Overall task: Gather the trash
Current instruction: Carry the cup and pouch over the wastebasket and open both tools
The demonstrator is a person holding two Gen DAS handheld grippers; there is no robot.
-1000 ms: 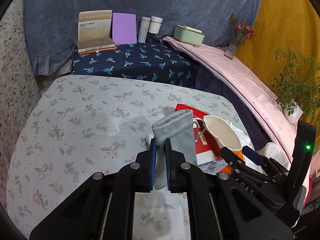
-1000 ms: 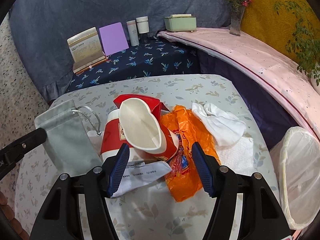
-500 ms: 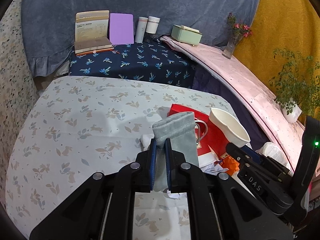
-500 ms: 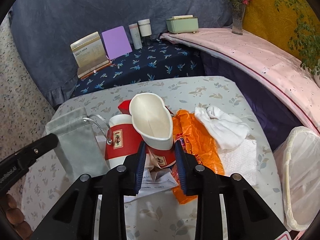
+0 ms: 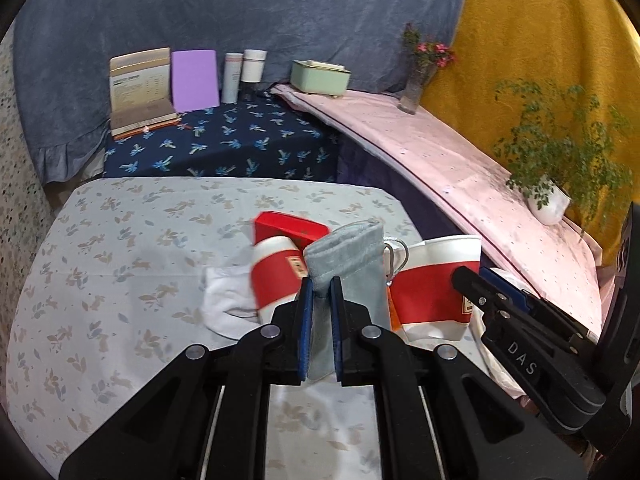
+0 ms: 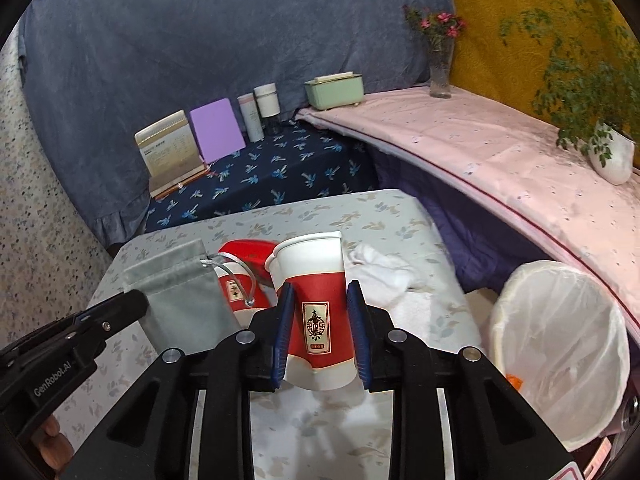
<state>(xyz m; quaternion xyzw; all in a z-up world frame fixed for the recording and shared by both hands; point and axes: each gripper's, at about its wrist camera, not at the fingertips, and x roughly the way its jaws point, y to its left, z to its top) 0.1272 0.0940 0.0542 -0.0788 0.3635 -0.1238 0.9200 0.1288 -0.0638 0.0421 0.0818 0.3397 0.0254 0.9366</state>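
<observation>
- The left gripper (image 5: 319,312) was pinched nearly shut on a grey pouch (image 5: 347,264), which stood up out of the jaws at centre frame in the left view; whether the pouch counts as trash I could not tell.
- Left of centre in the right view a second cup (image 6: 236,284) lay on the table (image 6: 380,208) with a red box (image 6: 252,250) just behind it, and white tissues (image 6: 384,272) lay right of centre: all still to be collected, as I judged it.
- The right gripper (image 6: 320,320) was partly closed on a red-and-white cup (image 6: 316,304), flattening its sides, and held it upright at centre frame, clear of the table and not yet over the bin.
- The bin (image 6: 560,344), lined with a white bag, stood at lower right beside the table; inside, only an orange scrap (image 6: 513,380) showed near its left wall.
- The task seemed to be in its early-to-middle part.
</observation>
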